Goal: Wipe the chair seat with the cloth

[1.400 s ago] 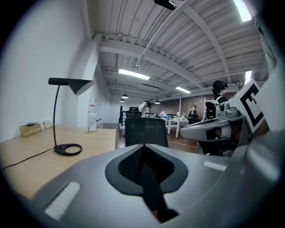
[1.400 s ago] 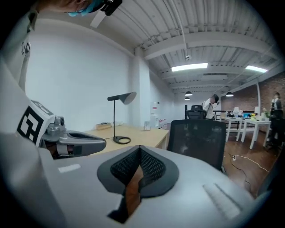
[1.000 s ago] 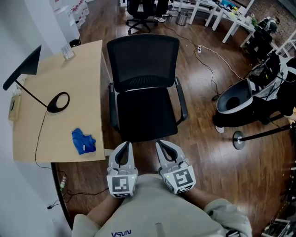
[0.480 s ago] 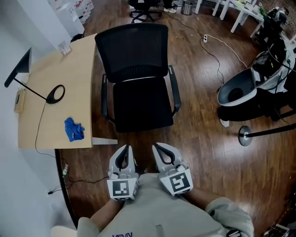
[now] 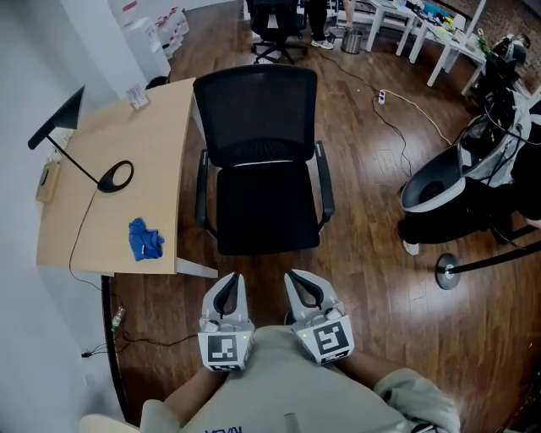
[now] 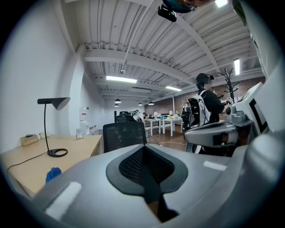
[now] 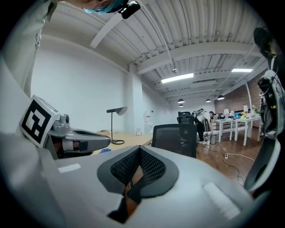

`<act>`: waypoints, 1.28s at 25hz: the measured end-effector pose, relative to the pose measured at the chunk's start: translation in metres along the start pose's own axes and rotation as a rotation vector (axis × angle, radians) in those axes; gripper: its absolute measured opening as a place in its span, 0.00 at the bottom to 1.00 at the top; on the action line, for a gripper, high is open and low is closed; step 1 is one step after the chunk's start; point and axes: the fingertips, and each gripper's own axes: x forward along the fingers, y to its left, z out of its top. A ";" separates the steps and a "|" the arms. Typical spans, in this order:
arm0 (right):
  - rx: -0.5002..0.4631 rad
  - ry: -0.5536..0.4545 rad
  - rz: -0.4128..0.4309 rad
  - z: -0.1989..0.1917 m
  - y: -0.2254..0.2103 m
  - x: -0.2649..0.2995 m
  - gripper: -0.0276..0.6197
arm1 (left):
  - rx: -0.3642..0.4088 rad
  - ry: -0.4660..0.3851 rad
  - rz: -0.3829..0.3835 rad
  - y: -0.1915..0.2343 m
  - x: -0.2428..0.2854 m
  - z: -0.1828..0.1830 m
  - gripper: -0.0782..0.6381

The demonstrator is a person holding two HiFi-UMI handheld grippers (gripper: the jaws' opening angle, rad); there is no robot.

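A black office chair [image 5: 258, 114] stands in the middle of the head view, its seat [image 5: 266, 207] bare. The blue cloth [image 5: 145, 239] lies crumpled on the wooden desk [image 5: 118, 135], left of the chair. My left gripper [image 5: 230, 281] and right gripper [image 5: 297, 277] are side by side close to the body, just short of the seat's front edge, both shut with nothing in them. The left gripper view has the chair [image 6: 124, 136] ahead and the cloth [image 6: 52, 173] low on the left, beyond the shut left gripper [image 6: 144, 153]. In its own view the right gripper [image 7: 139, 149] faces the chair [image 7: 176, 138].
A black desk lamp [image 5: 114, 176] with its cord stands on the desk. A white and black machine [image 5: 456, 182] and a floor stand [image 5: 446, 272] are to the right. A cable [image 5: 406, 101] runs over the wood floor. Another office chair [image 5: 275, 17] and white tables sit behind; a person [image 6: 207, 100] stands far off.
Both grippers have drawn back a little from the chair's front edge, staying side by side and shut. The cloth has stayed on the desk.
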 end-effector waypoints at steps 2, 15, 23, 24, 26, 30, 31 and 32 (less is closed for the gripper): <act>-0.004 0.001 -0.008 0.002 0.009 0.002 0.05 | -0.014 -0.021 0.009 0.013 -0.005 -0.002 0.12; 0.018 0.060 -0.079 -0.002 0.036 0.001 0.05 | 0.015 0.005 -0.101 0.027 -0.020 -0.011 0.12; 0.026 0.065 -0.081 -0.009 0.045 0.003 0.05 | 0.017 0.016 -0.111 0.032 -0.024 -0.020 0.12; 0.029 0.066 -0.080 -0.010 0.045 0.004 0.05 | 0.017 0.019 -0.109 0.034 -0.024 -0.022 0.12; 0.038 0.070 -0.078 -0.012 0.047 0.004 0.05 | 0.018 0.019 -0.105 0.035 -0.025 -0.023 0.12; 0.026 0.069 -0.066 -0.011 0.048 0.004 0.05 | 0.017 0.018 -0.099 0.035 -0.026 -0.022 0.12; 0.026 0.071 -0.064 -0.010 0.048 0.004 0.05 | 0.016 0.020 -0.097 0.034 -0.027 -0.021 0.12; 0.027 0.073 -0.062 -0.010 0.048 0.003 0.05 | 0.015 0.022 -0.095 0.033 -0.028 -0.021 0.12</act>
